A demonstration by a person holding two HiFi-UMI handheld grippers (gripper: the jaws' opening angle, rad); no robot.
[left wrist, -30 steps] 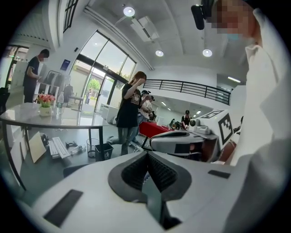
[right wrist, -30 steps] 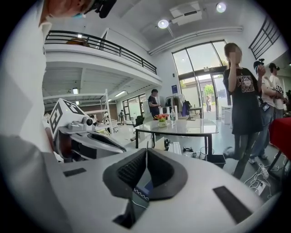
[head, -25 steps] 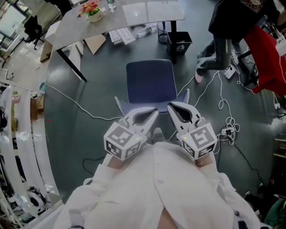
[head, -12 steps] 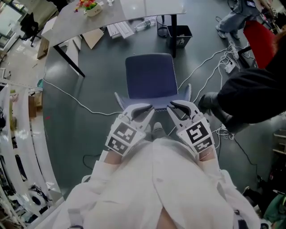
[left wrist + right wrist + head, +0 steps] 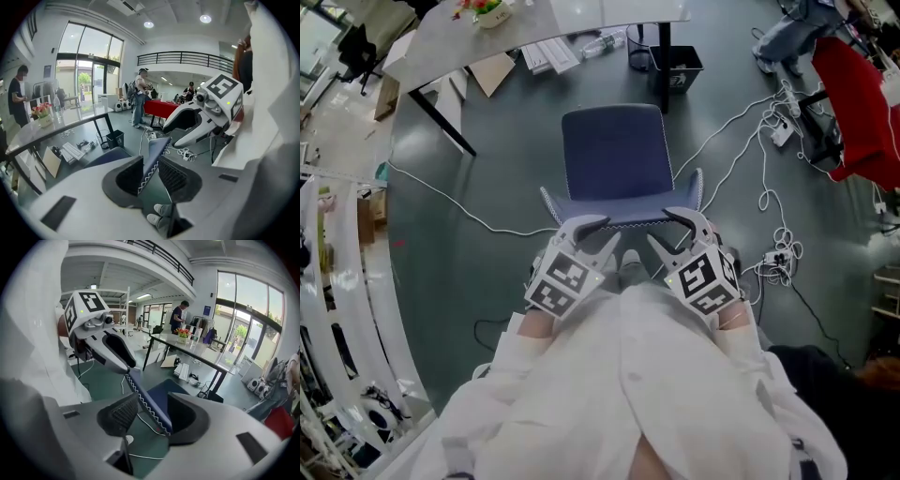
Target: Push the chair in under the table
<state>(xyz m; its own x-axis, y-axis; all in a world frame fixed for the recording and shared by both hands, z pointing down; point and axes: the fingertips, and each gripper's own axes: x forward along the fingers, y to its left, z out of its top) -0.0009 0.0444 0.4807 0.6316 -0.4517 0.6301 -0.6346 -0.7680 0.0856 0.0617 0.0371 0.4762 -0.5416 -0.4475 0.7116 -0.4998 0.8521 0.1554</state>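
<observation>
The surface stands well beyond the left tongs and right tongs, the chair just ahead, the bin past it. Both tongs, just opened, straddle the backrest rim unclamped. A skewed push could slip off or strike the bin.

Lab hall, mezzanine railing, cables across floor

Bright daylight through tall windows, ceiling spots glaring, my gripper views fisheye-bent, corners dark, focus sharp
</observation>
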